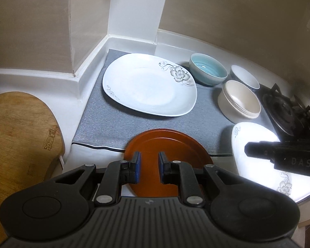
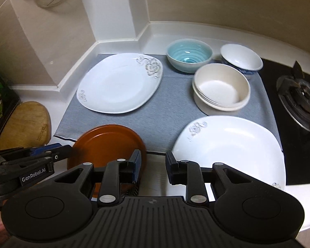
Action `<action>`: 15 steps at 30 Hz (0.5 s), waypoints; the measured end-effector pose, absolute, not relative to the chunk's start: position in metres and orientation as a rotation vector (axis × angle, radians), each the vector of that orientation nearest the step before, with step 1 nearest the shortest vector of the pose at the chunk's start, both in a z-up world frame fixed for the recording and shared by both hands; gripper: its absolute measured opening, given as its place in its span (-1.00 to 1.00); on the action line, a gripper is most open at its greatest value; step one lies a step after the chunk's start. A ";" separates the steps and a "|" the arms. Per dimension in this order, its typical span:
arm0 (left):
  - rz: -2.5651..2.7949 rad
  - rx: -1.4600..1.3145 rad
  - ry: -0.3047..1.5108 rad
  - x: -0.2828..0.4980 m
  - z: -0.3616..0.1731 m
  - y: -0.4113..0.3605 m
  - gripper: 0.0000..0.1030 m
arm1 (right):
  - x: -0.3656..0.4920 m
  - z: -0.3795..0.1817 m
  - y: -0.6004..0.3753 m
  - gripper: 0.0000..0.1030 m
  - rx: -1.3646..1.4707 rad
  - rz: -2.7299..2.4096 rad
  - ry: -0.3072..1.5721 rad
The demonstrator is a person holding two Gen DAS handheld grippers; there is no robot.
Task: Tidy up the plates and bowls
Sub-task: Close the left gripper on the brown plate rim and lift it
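Near edge of brown plate (image 1: pixel 167 144) hidden under left gripper (image 1: pixel 148 167) body; grip on it cannot be told, jaws narrow. Right gripper (image 2: pixel 153 166) jaws narrow, counter strip between pads, nothing held; brown plate just left, white floral plate (image 2: pixel 233 148) just right, its near corner cut off.
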State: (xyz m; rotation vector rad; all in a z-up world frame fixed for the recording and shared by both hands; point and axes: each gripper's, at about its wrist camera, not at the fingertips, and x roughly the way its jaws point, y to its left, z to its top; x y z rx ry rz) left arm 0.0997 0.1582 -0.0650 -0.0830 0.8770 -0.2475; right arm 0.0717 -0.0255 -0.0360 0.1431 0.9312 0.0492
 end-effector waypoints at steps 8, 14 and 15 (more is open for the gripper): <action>-0.221 -0.129 0.913 0.112 -0.083 0.175 -0.57 | 0.089 -0.040 -0.007 -0.45 0.095 0.070 0.938; -0.231 -0.116 0.935 0.121 -0.098 0.179 -0.41 | 0.106 -0.062 0.002 -0.45 0.100 0.061 1.000; -0.236 -0.112 0.937 0.122 -0.100 0.178 -0.42 | 0.109 -0.066 0.003 -0.45 0.100 0.057 1.010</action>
